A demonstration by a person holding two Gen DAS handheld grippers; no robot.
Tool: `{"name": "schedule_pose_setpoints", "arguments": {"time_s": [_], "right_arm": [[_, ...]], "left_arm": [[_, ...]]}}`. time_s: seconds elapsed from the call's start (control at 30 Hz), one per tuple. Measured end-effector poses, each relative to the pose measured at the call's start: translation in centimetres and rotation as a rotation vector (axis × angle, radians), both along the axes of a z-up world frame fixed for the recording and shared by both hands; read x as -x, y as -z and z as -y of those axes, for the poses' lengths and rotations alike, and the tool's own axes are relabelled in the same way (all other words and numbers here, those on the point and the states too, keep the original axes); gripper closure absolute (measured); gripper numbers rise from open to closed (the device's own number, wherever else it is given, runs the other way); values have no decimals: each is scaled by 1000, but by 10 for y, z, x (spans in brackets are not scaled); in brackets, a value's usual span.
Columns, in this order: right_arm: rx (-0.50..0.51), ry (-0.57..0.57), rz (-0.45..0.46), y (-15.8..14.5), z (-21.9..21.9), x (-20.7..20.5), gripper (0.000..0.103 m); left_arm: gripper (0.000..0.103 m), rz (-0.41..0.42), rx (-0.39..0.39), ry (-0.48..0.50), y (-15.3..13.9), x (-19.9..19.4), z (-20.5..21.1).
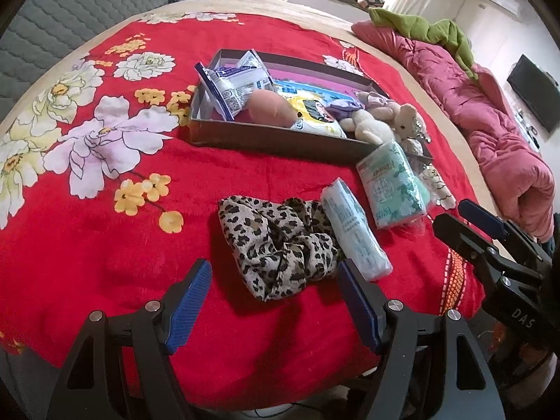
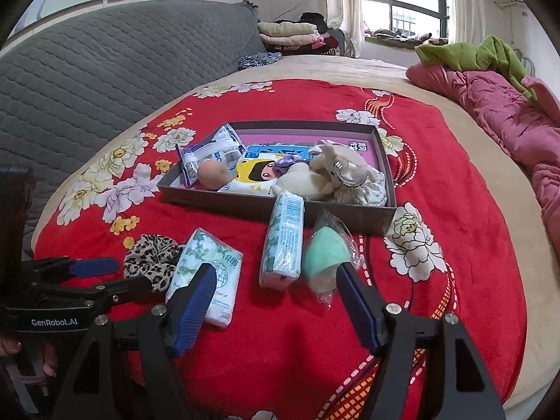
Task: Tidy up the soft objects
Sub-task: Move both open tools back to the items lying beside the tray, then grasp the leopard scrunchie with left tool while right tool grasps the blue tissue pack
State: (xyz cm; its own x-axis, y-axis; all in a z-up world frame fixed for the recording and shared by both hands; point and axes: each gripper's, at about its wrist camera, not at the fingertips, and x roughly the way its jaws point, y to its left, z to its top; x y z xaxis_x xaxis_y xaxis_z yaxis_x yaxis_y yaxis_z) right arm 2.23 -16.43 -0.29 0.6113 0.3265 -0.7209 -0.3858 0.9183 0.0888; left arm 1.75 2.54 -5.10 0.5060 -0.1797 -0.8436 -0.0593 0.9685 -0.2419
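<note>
— Red blanket (image 1: 105, 262) is covering the bed; what is lying on it?

— A leopard scrunchie (image 1: 276, 245), two tissue packs (image 1: 353, 231) (image 1: 393, 189) and a bagged green sponge (image 2: 325, 255) are sitting loose in front of the box (image 1: 273, 140), which is holding plush toys (image 1: 381, 119) and packets.

— And the jaws?

— The left gripper (image 1: 274, 304) is hovering wide over the scrunchie, gripping nothing. The right gripper (image 2: 276, 301) is gaping too, empty, near a pack and the sponge.

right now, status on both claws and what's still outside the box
Left claw open, over leopard scrunchie. Right claw open, empty. Scrunchie, two tissue packs, green sponge still outside box. Nothing blocking.
</note>
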Motion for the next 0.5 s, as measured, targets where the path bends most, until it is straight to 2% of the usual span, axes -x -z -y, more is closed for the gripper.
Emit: {"name": "schedule_pose_setpoints", "arguments": {"time_s": [0.5], "right_arm": [[-11, -17, -8, 12, -5, -9, 37]], "left_arm": [[27, 6, 28, 22, 12, -13, -1]]}}
